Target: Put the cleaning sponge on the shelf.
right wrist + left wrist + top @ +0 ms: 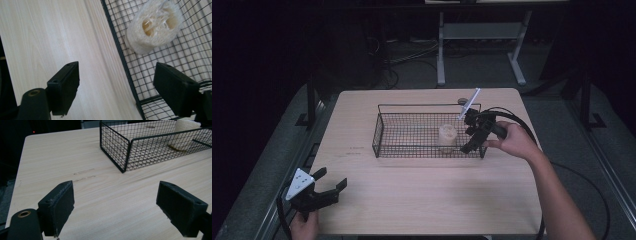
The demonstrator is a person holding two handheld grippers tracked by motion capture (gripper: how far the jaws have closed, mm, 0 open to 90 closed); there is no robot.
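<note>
Loofah piece (447,136) stands inside wire basket (384,112), right end. Right gripper (473,135) just beside it, jaws wide, empty. Left gripper (328,186) near-left on table (422,195), jaws wide, empty.

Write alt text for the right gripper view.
The right gripper, jaws open, hangs over the rim of a black wire basket on a pale wooden table. Inside the basket stands a pale loofah-like cylinder.
</note>
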